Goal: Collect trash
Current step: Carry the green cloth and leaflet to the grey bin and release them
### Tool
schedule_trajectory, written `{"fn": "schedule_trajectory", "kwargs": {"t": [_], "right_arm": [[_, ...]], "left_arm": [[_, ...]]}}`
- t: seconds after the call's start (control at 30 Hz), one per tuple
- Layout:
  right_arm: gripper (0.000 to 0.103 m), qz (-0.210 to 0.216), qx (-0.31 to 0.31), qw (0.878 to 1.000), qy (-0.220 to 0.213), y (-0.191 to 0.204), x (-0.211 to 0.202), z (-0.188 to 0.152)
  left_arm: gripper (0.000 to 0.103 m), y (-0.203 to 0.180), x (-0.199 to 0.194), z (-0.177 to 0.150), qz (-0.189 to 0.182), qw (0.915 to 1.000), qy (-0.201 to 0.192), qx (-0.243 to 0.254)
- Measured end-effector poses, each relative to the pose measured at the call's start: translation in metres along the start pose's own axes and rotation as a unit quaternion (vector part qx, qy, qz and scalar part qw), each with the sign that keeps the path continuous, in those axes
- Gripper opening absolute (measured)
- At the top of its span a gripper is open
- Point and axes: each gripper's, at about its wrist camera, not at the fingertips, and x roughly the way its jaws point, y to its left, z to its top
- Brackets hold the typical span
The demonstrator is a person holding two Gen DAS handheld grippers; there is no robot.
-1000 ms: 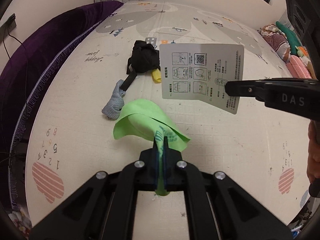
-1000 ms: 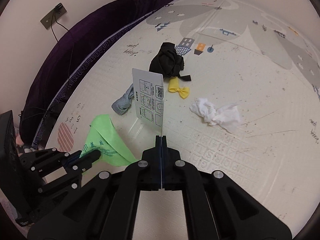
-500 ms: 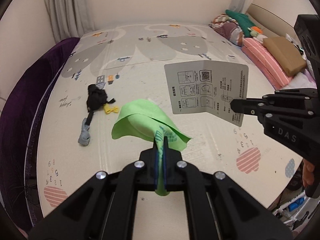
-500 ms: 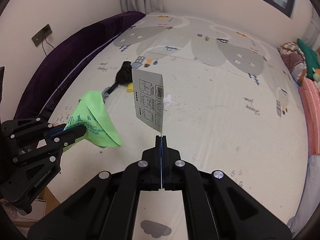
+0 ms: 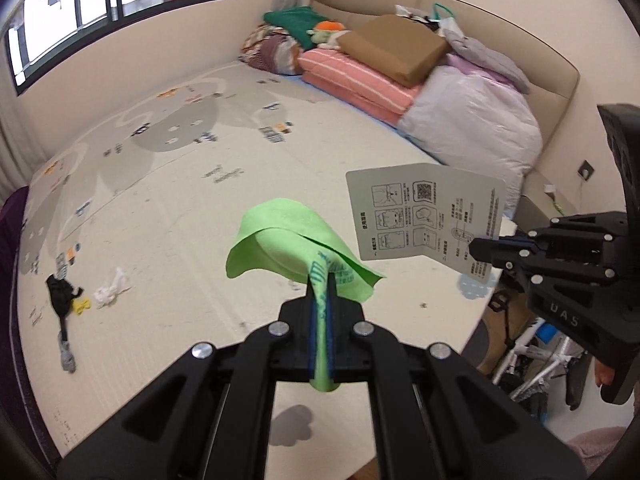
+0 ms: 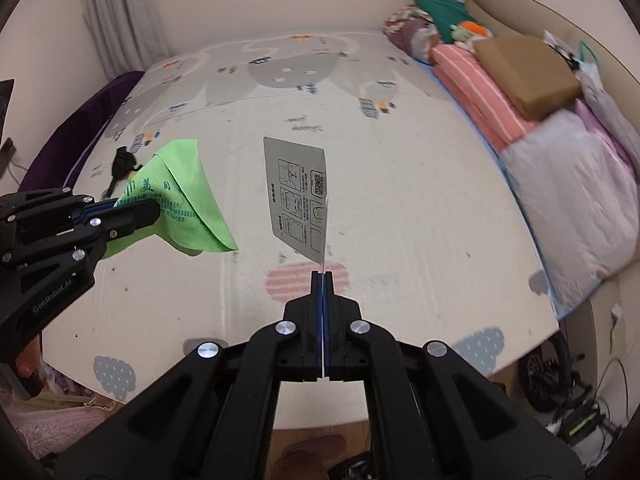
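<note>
In the left wrist view, the left gripper [image 5: 321, 292] has its jaws pinching a green bag [image 5: 288, 240], whose crumpled body fans out above the fingertips while a short tail pokes out below them. To the right, the right gripper [image 5: 478, 248] reaches in from the side and pinches the lower corner of a grey card [image 5: 424, 216] printed with diagrams and a QR code; the card hangs in the air just beside the bag, apart from it. Below both lies a patterned mat [image 5: 180, 208], with a black cloth [image 5: 60, 294], a yellow scrap [image 5: 81, 306] and a white tissue [image 5: 110, 288] clustered near its left edge, well apart from the grippers, and a grey scrap [image 5: 67, 356] nearer the camera. Folded bedding [image 5: 400, 68] is stacked along the far right wall. In the right wrist view, the right gripper [image 6: 322, 280] has its jaws pressed onto the card [image 6: 298, 196], seen nearly edge-on and standing upright above the fingertips. The left gripper [image 6: 150, 210] enters from the left, clamped on the bag [image 6: 184, 196], which is held near the card without touching it. The black cloth [image 6: 122, 162] shows on the mat [image 6: 400, 200] behind the bag, and the bedding [image 6: 520, 92] runs along the right.
</note>
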Motion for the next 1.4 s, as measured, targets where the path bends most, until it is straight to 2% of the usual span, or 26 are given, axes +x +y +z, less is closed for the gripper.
{"fn": "schedule_trajectory", "kwargs": {"t": [0.17,0.3,0.47,0.63,0.77,0.9,1.07,1.2,1.23,1.27,1.33,1.4], "right_arm": [[0.000,-0.058,0.088,0.994,0.018,-0.105,-0.041,-0.086],[0.000,-0.099,0.166,0.981,0.035,-0.175,-0.066,-0.158],[0.000,-0.136,0.265,0.953,0.057,-0.237,-0.079,-0.236],[0.000,-0.148,0.334,0.928,0.078,-0.268,-0.055,-0.291],[0.000,-0.147,0.374,0.911,0.091,-0.288,-0.009,-0.327],[0.000,-0.141,0.403,0.899,0.098,-0.304,0.046,-0.349],[0.000,-0.130,0.423,0.890,0.107,-0.322,0.102,-0.366],[0.001,-0.117,0.435,0.886,0.108,-0.331,0.131,-0.375],[0.001,-0.112,0.436,0.886,0.108,-0.332,0.137,-0.377],[0.001,-0.109,0.437,0.886,0.109,-0.334,0.142,-0.379],[0.001,-0.103,0.438,0.886,0.110,-0.336,0.149,-0.381],[0.001,-0.101,0.438,0.887,0.109,-0.336,0.151,-0.380]], "left_arm": [[0.004,-0.107,0.023,0.003,-0.057,0.9960,0.013,0.068],[0.004,-0.193,0.044,-0.002,-0.105,0.9862,0.032,0.124],[0.004,-0.277,0.075,-0.018,-0.160,0.9657,0.065,0.194],[0.004,-0.333,0.125,-0.044,-0.194,0.9412,0.106,0.255],[0.004,-0.359,0.178,-0.069,-0.210,0.9238,0.128,0.294],[0.004,-0.378,0.235,-0.091,-0.215,0.9096,0.141,0.327],[0.007,-0.391,0.292,-0.113,-0.228,0.8953,0.160,0.347],[0.010,-0.397,0.328,-0.131,-0.227,0.8871,0.184,0.357],[0.019,-0.397,0.336,-0.134,-0.221,0.8863,0.190,0.360],[0.036,-0.398,0.342,-0.137,-0.215,0.8868,0.192,0.361],[0.054,-0.397,0.346,-0.138,-0.212,0.8904,0.183,0.359],[0.058,-0.396,0.348,-0.137,-0.209,0.8917,0.179,0.360]]}}
